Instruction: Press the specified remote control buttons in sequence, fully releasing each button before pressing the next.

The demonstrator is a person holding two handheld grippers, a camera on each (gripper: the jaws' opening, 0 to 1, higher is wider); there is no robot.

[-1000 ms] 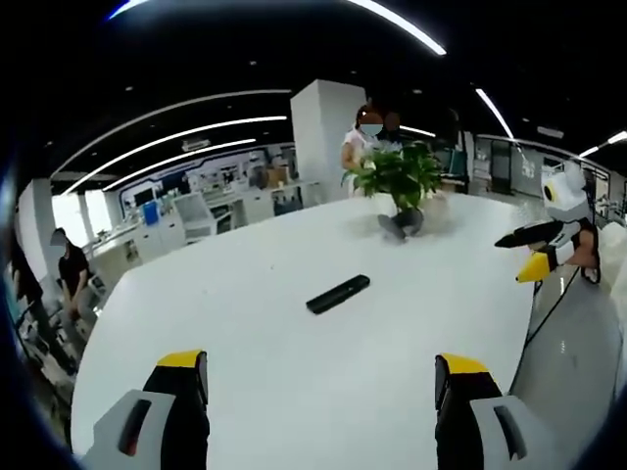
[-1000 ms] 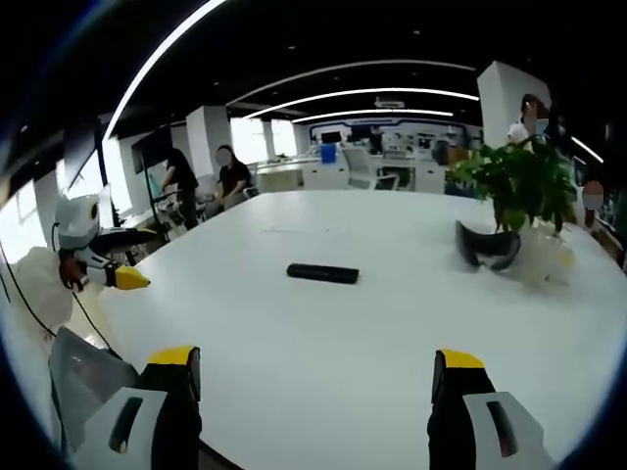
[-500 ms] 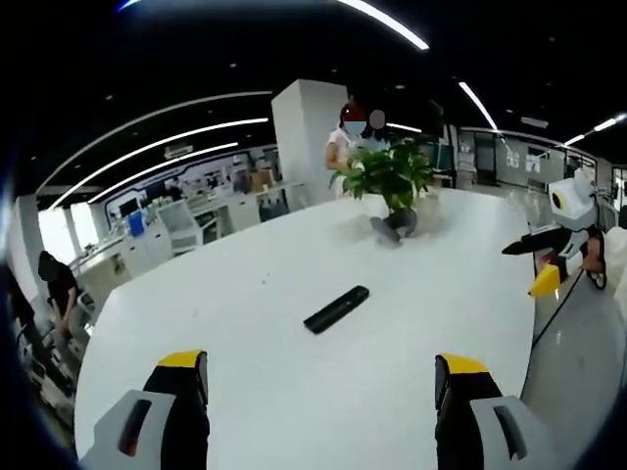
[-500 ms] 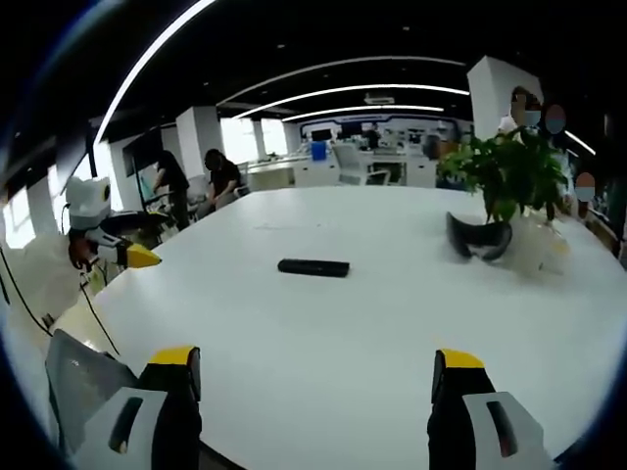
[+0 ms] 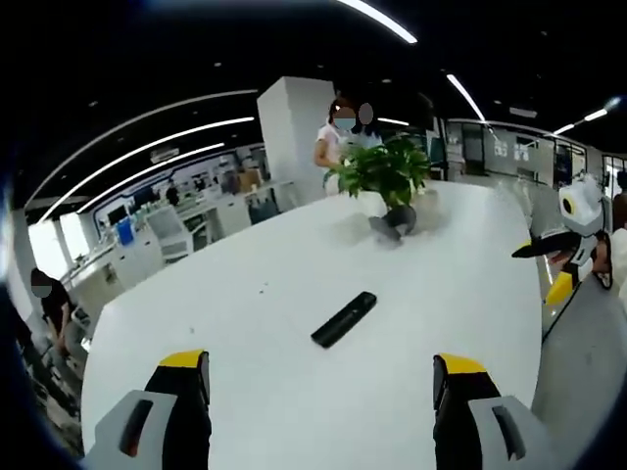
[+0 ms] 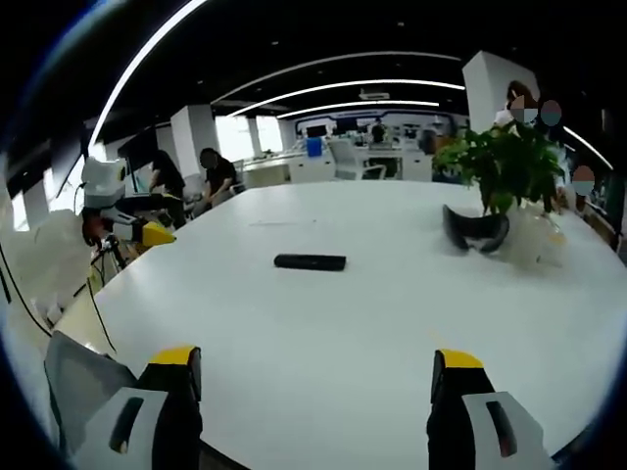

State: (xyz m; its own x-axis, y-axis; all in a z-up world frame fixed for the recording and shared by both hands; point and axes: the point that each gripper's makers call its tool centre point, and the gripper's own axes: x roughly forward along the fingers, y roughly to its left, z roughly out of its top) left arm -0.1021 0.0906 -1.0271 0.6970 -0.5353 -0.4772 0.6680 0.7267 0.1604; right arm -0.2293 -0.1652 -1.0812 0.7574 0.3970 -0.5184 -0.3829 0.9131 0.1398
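Observation:
A slim black remote control (image 5: 344,319) lies flat near the middle of a big white table (image 5: 235,323); the right gripper view has it as a dark bar (image 6: 310,261). My left gripper (image 5: 318,382) is open, its yellow-tipped jaws wide apart above the table's near side, well short of the remote. The right gripper (image 6: 312,380) is open too, held above the table edge with nothing between its jaws. Each gripper appears in the other's view: the right one (image 5: 560,257) off the table's right side, the left one (image 6: 132,223) off the left side.
A potted green plant (image 5: 384,176) (image 6: 505,171) stands on the far part of the table, a dark curved object (image 6: 474,231) at its base. People stand behind the plant and sit at desks (image 6: 211,176) in the open office beyond. A white pillar (image 5: 289,137) rises behind.
Both views have shifted as the hands moved: the remote sits slightly lower and closer in the left gripper view, and a bit left in the right gripper view. Both grippers stayed open.

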